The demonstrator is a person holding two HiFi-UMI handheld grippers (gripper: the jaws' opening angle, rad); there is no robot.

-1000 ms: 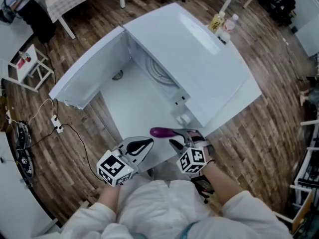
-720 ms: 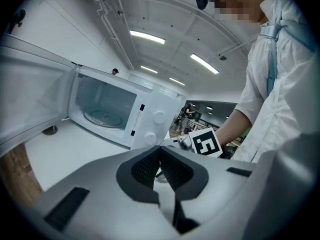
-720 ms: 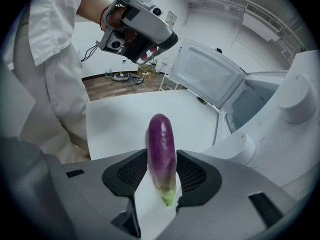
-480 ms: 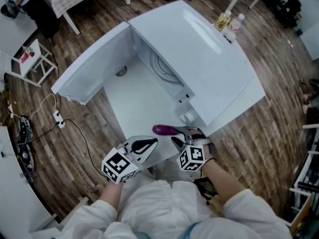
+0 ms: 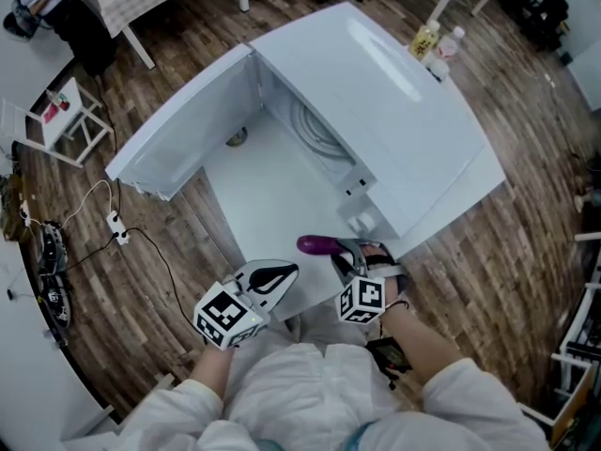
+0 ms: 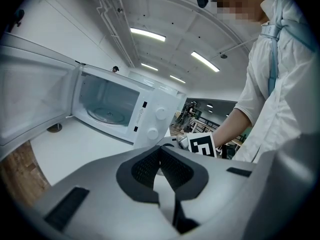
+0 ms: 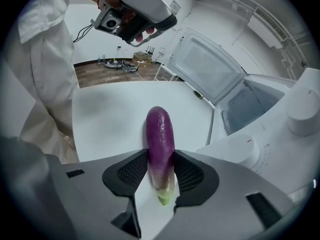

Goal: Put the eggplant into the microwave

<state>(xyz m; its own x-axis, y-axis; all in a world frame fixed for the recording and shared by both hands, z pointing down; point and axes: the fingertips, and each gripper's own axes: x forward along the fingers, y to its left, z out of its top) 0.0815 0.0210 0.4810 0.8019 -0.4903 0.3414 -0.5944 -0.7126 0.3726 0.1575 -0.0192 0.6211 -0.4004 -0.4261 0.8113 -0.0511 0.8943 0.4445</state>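
Head view: purple eggplant (image 5: 317,245) over the white table (image 5: 268,200), long axis across the picture, rounded tip pointing left, just before the microwave (image 5: 394,101); door (image 5: 178,139) open.
Left gripper view: left gripper (image 6: 161,153) jaws together, empty; glass turntable (image 6: 106,115) in the cavity.
Right gripper view: right gripper (image 7: 160,159) clamped on the smooth eggplant, green stem end nearest the camera.

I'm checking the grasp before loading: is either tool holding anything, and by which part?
The right tool grips the eggplant near its pale green stem end, purple body sticking out ahead. The left tool holds nothing.
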